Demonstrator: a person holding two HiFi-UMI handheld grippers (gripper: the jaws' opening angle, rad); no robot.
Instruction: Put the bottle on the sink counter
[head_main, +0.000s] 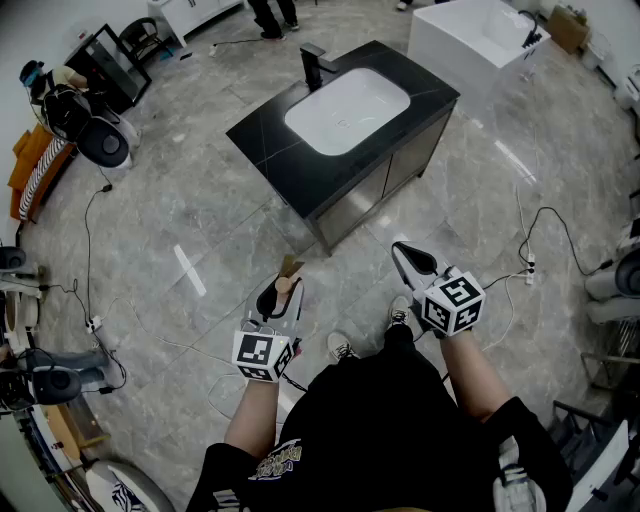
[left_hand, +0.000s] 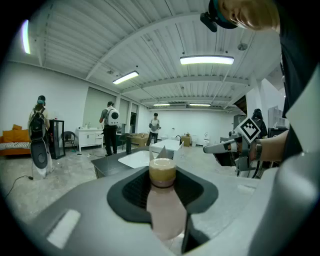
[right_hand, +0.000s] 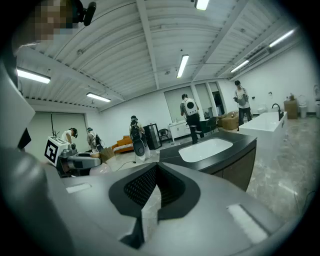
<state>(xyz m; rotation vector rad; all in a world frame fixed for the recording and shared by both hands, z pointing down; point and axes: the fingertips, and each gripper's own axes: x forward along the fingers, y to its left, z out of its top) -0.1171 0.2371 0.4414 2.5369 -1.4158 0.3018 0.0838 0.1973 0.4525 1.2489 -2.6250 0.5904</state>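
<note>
While I stand back on the grey tiled floor, the left hand-held gripper (head_main: 281, 300) sits just left of centre in the lower half of the head view, pinching a bottle (head_main: 285, 285). In the left gripper view the pale, pinkish bottle (left_hand: 163, 210) stands upright in the middle of the frame, its tan cap (left_hand: 162, 172) on top and a dark pad pressed against each side. The right hand-held gripper (head_main: 413, 262), to the right of centre in the head view, has its jaws pressed together with nothing between them, which its own view confirms.

The black sink bench (head_main: 268, 137) lies in the upper middle of the head view, well apart from both grippers. It carries a white basin (head_main: 347, 110) and a dark faucet (head_main: 313, 64) at its far left edge. I see nothing standing on its top.

I judge this to be the carrying step: the bottle is gripped, but not yet brought to the bench. The next move calls for walking forward and lifting the bottle above the near edge. It should then go down upright on the flat black strip beside the basin, clear of the bowl.
</note>
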